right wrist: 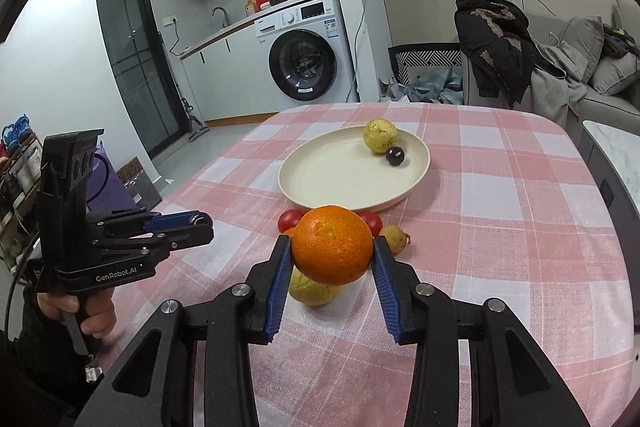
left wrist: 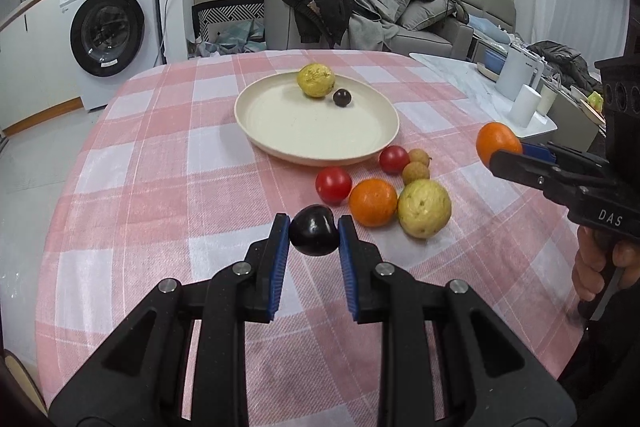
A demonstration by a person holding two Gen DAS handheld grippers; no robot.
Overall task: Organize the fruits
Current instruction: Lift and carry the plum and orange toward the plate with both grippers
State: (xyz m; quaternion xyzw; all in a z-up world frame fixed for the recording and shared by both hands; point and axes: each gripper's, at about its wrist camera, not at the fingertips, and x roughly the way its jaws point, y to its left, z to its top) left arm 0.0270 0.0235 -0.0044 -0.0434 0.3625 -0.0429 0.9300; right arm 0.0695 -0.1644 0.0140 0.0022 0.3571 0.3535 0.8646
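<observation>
Tablecloth point(left wrist: 160, 155) of pink and white checked fabric covers the whole table under both cameras. On it, toward the far side, sits a round cream plate point(left wrist: 316, 131) with a low rim. Inside the plate, at its far edge, a rough yellow-green guava point(left wrist: 315, 79) lies just beside a small dark round fruit point(left wrist: 342, 97).

The left gripper point(left wrist: 314, 235), black with blue ribbed pads, is clamped down tight on a glossy dark purple plum point(left wrist: 313, 235), which hangs clear of the cloth between its pads. The right gripper point(right wrist: 332, 251), of the same build, has its jaws closed partway around a bright orange citrus fruit point(right wrist: 332, 245), gripped on both sides and lifted above the cloth.

On the cloth between the plate and the grippers lies a loose cluster: a second pale green guava point(left wrist: 424, 209), a second orange point(left wrist: 373, 202) touching it, two red tomatoes point(left wrist: 333, 184), one nearer the plate rim, and two small tan longans point(left wrist: 416, 171) sitting together.

Fingers of a hand point(left wrist: 600, 267) wrap the right gripper's handle.
</observation>
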